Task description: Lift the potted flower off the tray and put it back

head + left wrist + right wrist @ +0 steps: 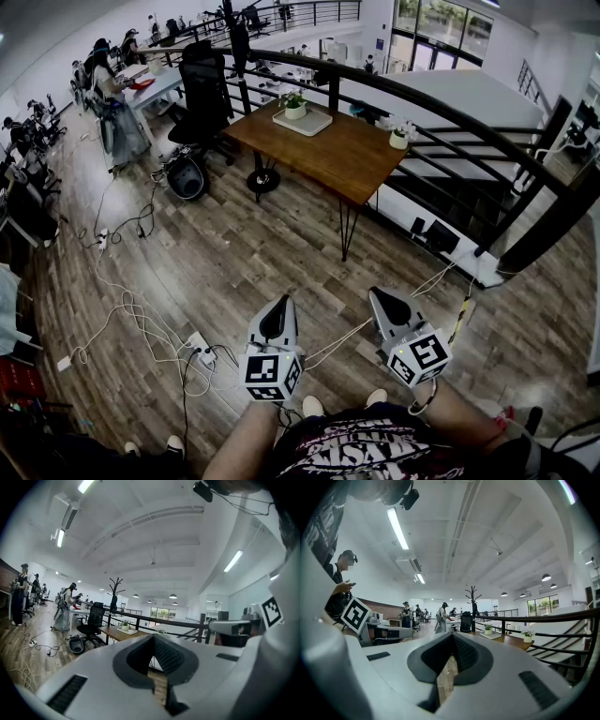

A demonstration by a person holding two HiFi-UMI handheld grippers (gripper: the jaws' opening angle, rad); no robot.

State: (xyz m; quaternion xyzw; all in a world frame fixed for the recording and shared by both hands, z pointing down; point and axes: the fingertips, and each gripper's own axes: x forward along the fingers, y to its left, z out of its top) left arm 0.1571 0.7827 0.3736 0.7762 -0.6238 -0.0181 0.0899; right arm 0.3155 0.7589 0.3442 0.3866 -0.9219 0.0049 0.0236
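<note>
A: Where's the potted flower?

B: Upright on the pale tray, at the far end of the wooden desk. That's 12 o'clock from the person, well apart from both grippers.

A: And the grippers?

B: The left gripper and the right gripper are held low and level, side by side near the person's body, pointing toward the desk. Each gripper's own view shows its jaws closed tip to tip, with nothing between them.

A: What lies between them and the desk?

B: Mostly wooden floor. At 10 o'clock, white cables snake across it to a power strip just left of the left gripper.

A: And around the desk?

B: A black office chair stands by its left side at 11 o'clock. Near the chair's base on the floor is a dark round object, though I can't tell what it is. A second small pot sits near the desk's right corner, at 1 o'clock. A black railing runs behind the desk and sweeps down toward 3 o'clock. Farther off at 11 o'clock, a seated person works at another desk.
</note>
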